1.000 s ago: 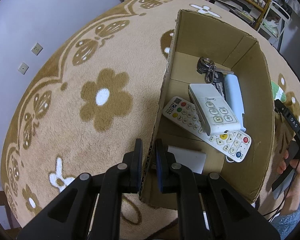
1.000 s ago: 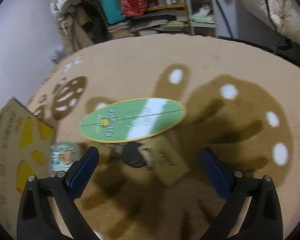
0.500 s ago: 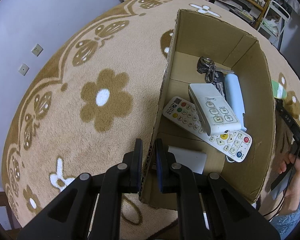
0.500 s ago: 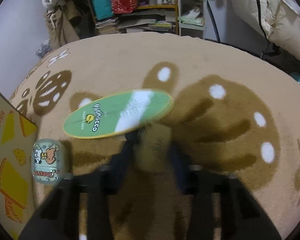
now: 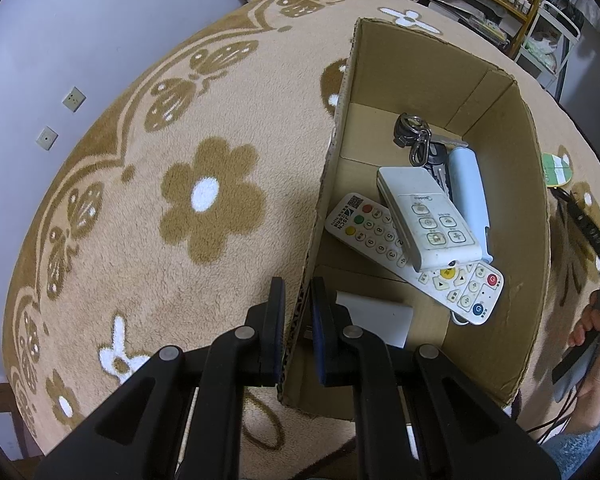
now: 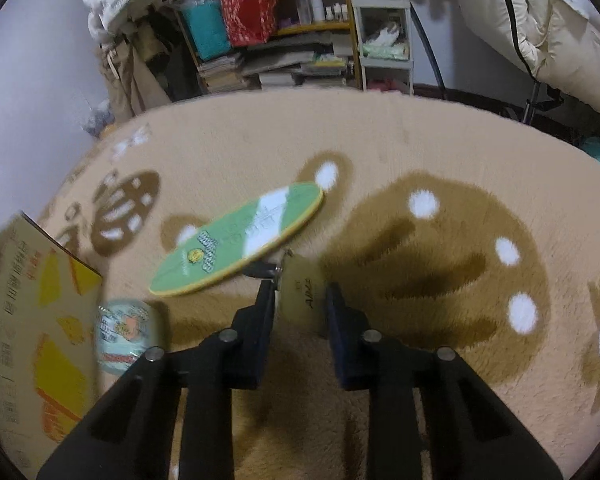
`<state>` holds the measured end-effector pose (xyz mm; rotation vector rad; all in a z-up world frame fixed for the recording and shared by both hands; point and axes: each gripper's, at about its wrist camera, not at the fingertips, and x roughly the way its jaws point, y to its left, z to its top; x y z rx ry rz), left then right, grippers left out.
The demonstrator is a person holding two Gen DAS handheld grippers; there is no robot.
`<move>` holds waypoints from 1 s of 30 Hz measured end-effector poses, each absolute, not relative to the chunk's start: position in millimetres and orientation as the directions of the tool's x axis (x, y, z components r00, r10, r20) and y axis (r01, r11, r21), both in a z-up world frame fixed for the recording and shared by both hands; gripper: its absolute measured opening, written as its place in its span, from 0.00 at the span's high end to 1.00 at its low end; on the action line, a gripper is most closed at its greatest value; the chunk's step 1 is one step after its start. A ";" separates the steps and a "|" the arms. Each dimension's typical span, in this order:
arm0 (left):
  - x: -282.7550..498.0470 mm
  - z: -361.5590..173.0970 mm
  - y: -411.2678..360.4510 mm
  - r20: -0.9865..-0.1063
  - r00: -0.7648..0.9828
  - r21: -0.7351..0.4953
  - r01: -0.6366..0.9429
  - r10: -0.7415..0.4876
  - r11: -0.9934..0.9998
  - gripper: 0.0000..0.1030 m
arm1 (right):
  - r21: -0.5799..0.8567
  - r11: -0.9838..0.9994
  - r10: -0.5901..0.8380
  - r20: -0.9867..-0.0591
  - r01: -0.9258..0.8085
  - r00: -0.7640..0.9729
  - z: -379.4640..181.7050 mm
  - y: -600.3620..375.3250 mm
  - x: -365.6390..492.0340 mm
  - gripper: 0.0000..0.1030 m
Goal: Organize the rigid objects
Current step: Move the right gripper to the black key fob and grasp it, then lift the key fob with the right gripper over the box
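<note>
My left gripper [image 5: 298,292] is shut on the near left wall of an open cardboard box [image 5: 496,128] and points steeply down. Inside lie a white numbered remote [image 5: 380,236], a smaller white remote [image 5: 428,220] across it, a pale blue tube [image 5: 466,184], a bunch of keys [image 5: 416,140] and a white card [image 5: 376,316]. In the right wrist view my right gripper [image 6: 300,292] is shut on a tan key tag [image 6: 302,300], with a small black piece and a ring at its far end. The tag hangs just above the carpet.
A green and white oval board [image 6: 240,240] lies on the beige patterned carpet just beyond the tag. A round pale blue tin [image 6: 126,332] sits beside the box's printed outer side [image 6: 32,320]. Shelves and a trolley stand past the carpet. A person's hand [image 5: 592,332] shows right of the box.
My right gripper's jaws went from wide open to shut on the tan key tag and rose a little with it. The left gripper and the box have not moved.
</note>
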<state>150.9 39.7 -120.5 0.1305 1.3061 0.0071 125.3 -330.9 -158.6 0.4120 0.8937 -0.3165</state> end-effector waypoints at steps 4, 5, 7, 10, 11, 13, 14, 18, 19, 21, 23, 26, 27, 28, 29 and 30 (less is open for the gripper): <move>151.1 -120.0 41.3 -0.962 0.262 0.095 0.067 0.074 0.993 0.89 | 0.267 0.873 -0.068 -0.762 0.408 0.644 -133.3 -333.8 123.0 0.95; 151.1 -120.0 41.3 -0.962 0.262 0.096 0.067 0.075 0.993 0.89 | 0.268 0.875 -0.070 -0.753 0.402 0.655 -127.5 -333.1 122.5 0.95; 151.2 -120.2 41.7 -0.962 0.263 0.097 0.069 0.076 0.993 0.89 | 0.281 0.876 -0.060 -0.743 0.392 0.667 -123.1 -331.6 122.9 0.95; 151.4 -120.0 41.8 -0.962 0.262 0.094 0.067 0.074 0.993 0.89 | 0.289 0.878 -0.056 -0.729 0.382 0.682 -114.5 -328.6 123.1 0.95; 151.6 -120.0 41.8 -0.962 0.262 0.095 0.068 0.074 0.993 0.89 | 0.293 0.877 -0.057 -0.722 0.380 0.689 -110.1 -326.4 122.5 0.95; 151.6 -120.0 41.9 -0.962 0.262 0.095 0.067 0.074 0.993 0.89 | 0.295 0.881 -0.059 -0.706 0.369 0.705 -100.9 -324.5 120.8 0.95; 151.8 -120.3 42.2 -0.962 0.262 0.095 0.067 0.074 0.993 0.89 | 0.298 0.886 -0.055 -0.692 0.355 0.720 -92.7 -322.8 120.0 0.95; 151.7 -119.7 43.0 -0.962 0.262 0.089 0.062 0.070 0.994 0.89 | 0.310 0.899 -0.043 -0.641 0.310 0.767 -67.2 -315.7 119.2 0.95; 151.7 -119.8 43.4 -0.963 0.262 0.087 0.061 0.068 0.994 0.89 | 0.314 0.904 -0.033 -0.627 0.291 0.778 -60.0 -311.9 119.7 0.95; 151.7 -119.9 43.3 -0.963 0.263 0.084 0.061 0.065 0.995 0.90 | 0.343 0.904 0.001 -0.601 0.257 0.799 -48.7 -306.1 119.7 0.95; 151.4 -120.1 43.1 -0.962 0.264 0.085 0.063 0.066 0.994 0.90 | 0.366 0.906 0.041 -0.574 0.212 0.818 -36.2 -295.5 120.2 0.95; 151.6 -120.2 44.2 -0.963 0.263 0.078 0.059 0.060 0.995 0.90 | 0.365 0.920 0.088 -0.546 0.143 0.833 -19.2 -275.4 121.3 0.95; 151.8 -120.2 44.7 -0.964 0.262 0.073 0.056 0.056 0.996 0.90 | 0.372 0.921 0.109 -0.534 0.118 0.838 -14.3 -267.7 121.5 0.95; 151.8 -120.2 44.8 -0.964 0.261 0.072 0.056 0.055 0.996 0.90 | 0.382 0.919 0.131 -0.523 0.094 0.842 -10.8 -260.6 121.7 0.95; 151.7 -120.2 44.7 -0.964 0.262 0.073 0.057 0.055 0.996 0.90 | 0.392 0.917 0.151 -0.514 0.075 0.844 -9.0 -255.4 121.4 0.95; 151.8 -120.1 44.7 -0.963 0.262 0.074 0.057 0.057 0.996 0.90 | 0.395 0.917 0.175 -0.506 0.047 0.845 -6.5 -246.3 122.7 0.95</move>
